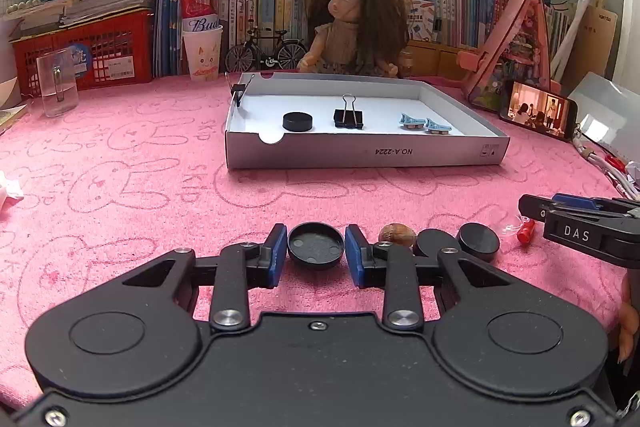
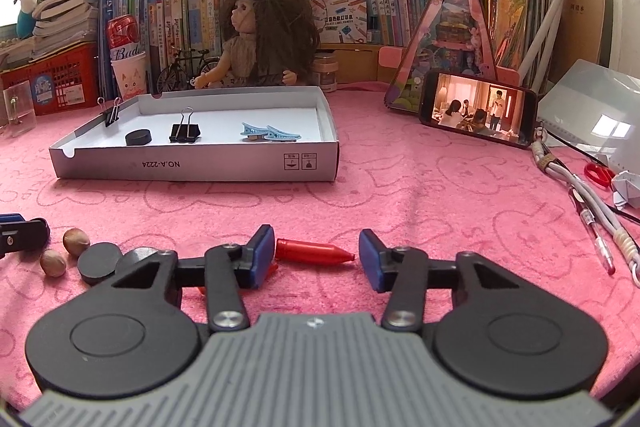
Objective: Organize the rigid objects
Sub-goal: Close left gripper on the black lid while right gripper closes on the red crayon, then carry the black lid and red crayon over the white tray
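Bracketing a black cap [image 1: 316, 245] that lies hollow side up on the pink worktop [image 1: 160, 187], the left gripper [image 1: 316, 251] has its blue pads at either edge – clamped on it by the look of it, though the contact line is hard to read from this angle. Right gripper [image 2: 316, 254] has its jaws apart around a red crayon-like piece [image 2: 314, 251]: one pad touches the blunt end, the other stands clear of the tip, so no grip yet. Grabbing it end to end looks awkward; across the body would hold better. White tray [image 1: 360, 155] sits further back, holding a black disc [image 1: 297, 121], a binder clip [image 1: 349, 115] and two blue clips [image 1: 424, 123] in a row – likely the drop zone. Two more black discs [image 2: 100, 262] and nuts [image 2: 64, 251] wait loose between the grippers.
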The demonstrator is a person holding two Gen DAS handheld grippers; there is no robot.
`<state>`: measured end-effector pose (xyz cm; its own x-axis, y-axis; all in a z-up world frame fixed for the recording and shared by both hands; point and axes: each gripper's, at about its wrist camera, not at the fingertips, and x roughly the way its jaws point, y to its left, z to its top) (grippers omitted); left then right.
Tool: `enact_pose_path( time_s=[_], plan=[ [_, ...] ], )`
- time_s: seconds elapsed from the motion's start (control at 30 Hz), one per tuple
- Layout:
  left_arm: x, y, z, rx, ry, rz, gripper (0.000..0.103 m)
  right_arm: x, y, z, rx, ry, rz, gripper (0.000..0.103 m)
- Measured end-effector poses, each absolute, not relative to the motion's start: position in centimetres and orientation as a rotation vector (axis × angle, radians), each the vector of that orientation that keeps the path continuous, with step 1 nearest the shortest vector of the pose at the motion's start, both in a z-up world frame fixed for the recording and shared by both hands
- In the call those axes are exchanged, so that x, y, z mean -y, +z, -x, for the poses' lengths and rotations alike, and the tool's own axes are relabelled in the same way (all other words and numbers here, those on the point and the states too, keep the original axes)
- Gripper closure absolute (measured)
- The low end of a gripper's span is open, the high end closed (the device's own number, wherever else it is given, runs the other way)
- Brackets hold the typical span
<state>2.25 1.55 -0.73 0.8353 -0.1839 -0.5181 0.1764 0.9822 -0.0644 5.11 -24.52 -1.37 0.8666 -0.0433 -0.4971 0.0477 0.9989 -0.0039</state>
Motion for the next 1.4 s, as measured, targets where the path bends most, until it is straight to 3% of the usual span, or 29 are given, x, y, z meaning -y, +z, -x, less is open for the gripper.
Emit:
enact_pose_path(
  time_s=[0.9, 1.4],
  plan=[
    [-1.5, 2.0, -5.1, -0.487, -0.193, 0.050, 0.073, 24.0, 1.3, -6.6, -0.430, -0.027, -0.005, 0.054],
    [-1.3, 4.2, -11.6, -0.456, -0.173, 0.075, 0.073, 24.1, 2.9, -11.8, -0.435, 0.001, -0.066, 0.054]
  ],
)
